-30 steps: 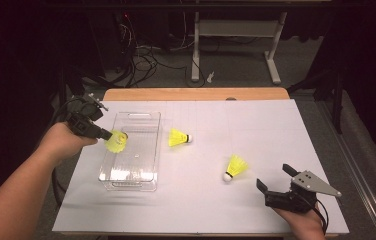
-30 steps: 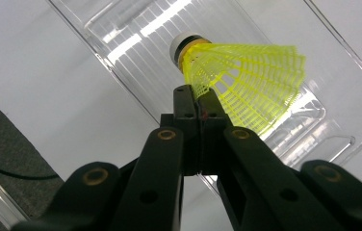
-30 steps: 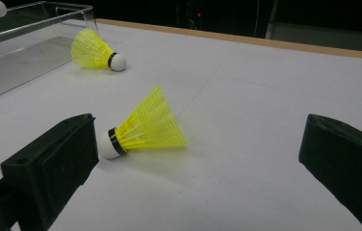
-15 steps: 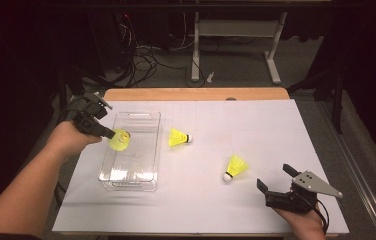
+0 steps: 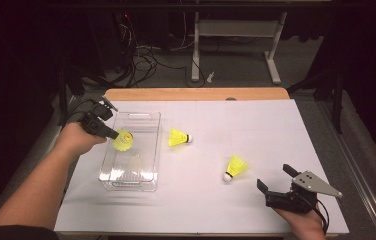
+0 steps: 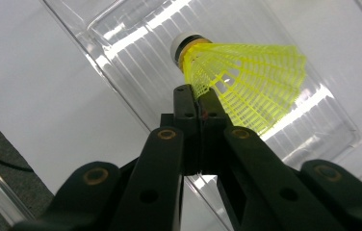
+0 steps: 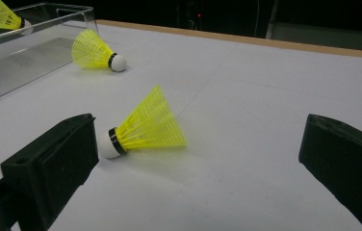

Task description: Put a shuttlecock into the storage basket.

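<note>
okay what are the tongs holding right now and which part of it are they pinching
The left tongs are shut on a yellow shuttlecock, pinching the edge of its mesh skirt just behind the cork, above the clear bin. The right tongs are open and hold nothing.

1. Looks like a lab or test room, dark around the edges.
2. Wooden tabletop [image 5: 196, 94] covered with a plain white sheet [image 5: 256, 150], set as a work surface.
3. Loose cables [image 5: 143, 60] tangled on the grey floor [image 5: 236, 75] behind.
4. Metal legs of a second table [image 5: 276, 50] beyond, possibly an adjustable desk.
</note>
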`<action>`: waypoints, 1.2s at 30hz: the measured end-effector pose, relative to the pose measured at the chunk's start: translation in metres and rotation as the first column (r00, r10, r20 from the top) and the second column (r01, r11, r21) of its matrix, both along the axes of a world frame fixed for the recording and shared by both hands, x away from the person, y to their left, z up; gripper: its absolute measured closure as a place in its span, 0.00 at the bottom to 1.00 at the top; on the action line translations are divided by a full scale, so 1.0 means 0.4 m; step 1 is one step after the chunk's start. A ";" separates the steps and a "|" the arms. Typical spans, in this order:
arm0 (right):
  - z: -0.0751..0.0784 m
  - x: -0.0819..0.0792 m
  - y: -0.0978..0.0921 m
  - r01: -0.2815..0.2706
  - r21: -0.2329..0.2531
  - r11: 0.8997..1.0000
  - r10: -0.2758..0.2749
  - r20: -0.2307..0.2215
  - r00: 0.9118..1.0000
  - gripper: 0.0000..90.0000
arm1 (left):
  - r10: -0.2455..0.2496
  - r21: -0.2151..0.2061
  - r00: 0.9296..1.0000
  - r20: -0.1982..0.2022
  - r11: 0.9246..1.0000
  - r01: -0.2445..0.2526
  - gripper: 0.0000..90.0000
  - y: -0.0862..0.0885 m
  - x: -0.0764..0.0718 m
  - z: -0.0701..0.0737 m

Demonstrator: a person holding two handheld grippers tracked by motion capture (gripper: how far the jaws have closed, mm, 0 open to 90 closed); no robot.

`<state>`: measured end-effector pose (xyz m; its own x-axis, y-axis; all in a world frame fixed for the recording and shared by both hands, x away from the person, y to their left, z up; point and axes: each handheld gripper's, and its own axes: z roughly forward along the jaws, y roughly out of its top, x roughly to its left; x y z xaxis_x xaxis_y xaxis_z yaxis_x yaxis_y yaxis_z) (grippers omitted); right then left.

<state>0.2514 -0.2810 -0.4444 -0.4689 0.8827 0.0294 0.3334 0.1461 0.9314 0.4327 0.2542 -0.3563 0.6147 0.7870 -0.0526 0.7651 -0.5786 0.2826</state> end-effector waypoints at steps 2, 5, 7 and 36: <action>-0.001 0.000 0.000 0.000 0.000 1.000 0.000 -0.001 1.000 0.01 | 0.000 -0.002 1.000 -0.004 1.000 0.000 1.00 -0.002 0.004 -0.008; -0.002 0.001 0.000 -0.001 -0.001 1.000 0.001 -0.004 1.000 0.01 | 0.002 -0.009 1.000 0.000 1.000 -0.002 1.00 -0.004 0.012 -0.015; -0.002 0.001 0.000 0.000 -0.001 1.000 0.000 -0.004 1.000 0.01 | 0.005 0.002 1.000 -0.002 1.000 -0.005 1.00 -0.006 0.017 -0.022; -0.008 0.004 -0.002 0.005 0.016 1.000 -0.004 -0.021 1.000 0.01 | 0.009 0.082 1.000 -0.002 0.997 -0.009 1.00 -0.016 0.049 -0.076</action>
